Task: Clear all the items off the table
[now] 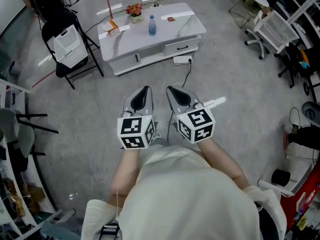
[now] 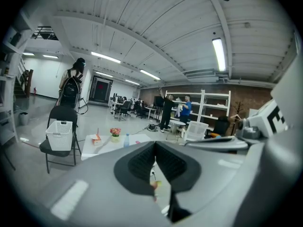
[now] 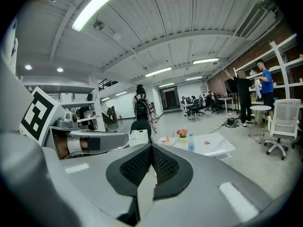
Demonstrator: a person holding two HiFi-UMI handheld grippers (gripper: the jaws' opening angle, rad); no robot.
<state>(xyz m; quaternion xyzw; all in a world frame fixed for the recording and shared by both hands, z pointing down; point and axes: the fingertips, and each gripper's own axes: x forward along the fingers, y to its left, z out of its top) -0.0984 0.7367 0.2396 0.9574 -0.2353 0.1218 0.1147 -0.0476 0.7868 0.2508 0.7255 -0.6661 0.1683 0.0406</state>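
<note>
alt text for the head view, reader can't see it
A person holds the left gripper and right gripper, both shut, pointing toward a low white table with a water bottle, flower pot and orange box. A black chair holding a white basket stands beside it.
</note>
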